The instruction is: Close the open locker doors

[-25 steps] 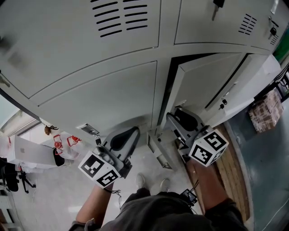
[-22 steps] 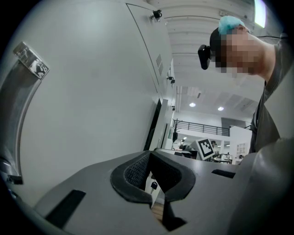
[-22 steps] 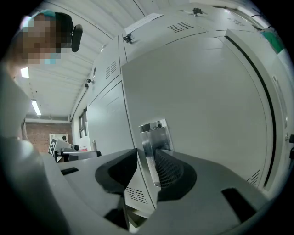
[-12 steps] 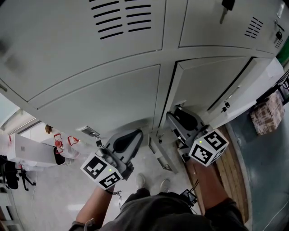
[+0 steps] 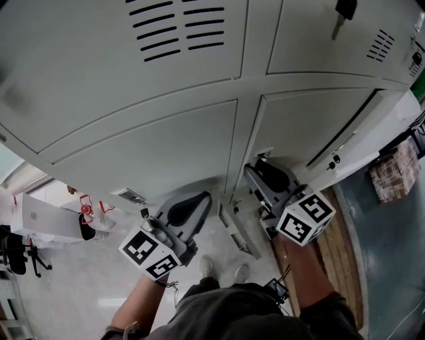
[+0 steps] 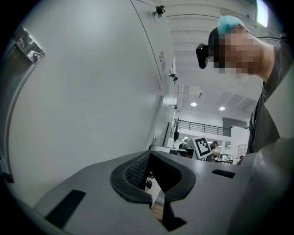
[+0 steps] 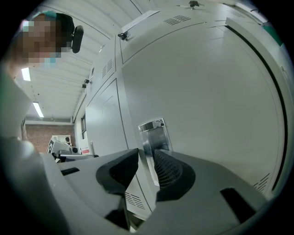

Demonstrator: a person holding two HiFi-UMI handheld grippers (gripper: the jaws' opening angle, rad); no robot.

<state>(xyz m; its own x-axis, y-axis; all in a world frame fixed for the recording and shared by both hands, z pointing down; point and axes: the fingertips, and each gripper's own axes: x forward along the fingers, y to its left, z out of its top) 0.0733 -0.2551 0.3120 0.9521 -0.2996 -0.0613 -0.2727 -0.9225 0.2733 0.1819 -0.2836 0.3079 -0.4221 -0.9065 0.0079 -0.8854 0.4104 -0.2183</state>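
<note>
The grey lower right locker door [image 5: 312, 126] lies nearly flush with its frame, with only a thin seam along its left edge. Its chrome handle [image 7: 151, 131] stands between the jaws of my right gripper [image 7: 147, 156]. Those jaws have just been closing, and both pads appear to touch the handle. In the head view, the right gripper [image 5: 255, 171] points at that door's lower left corner. My left gripper [image 5: 199, 200] hangs in front of the closed lower left door [image 5: 153, 146]. Its tips meet, and nothing is between them in the left gripper view [image 6: 149, 155].
To the right, a white locker panel [image 5: 388, 123] with small locks [image 5: 334, 159] stands angled outward behind a dark gap. A key [image 5: 344, 13] hangs from the upper right door. A cardboard box [image 5: 392, 166], a wooden strip [image 5: 345, 265] and the person's feet [image 5: 222, 267] are on the floor.
The dark gap along the lower right door's left edge has closed as the door swung in toward its frame. Both grippers stayed nearly in place.
</note>
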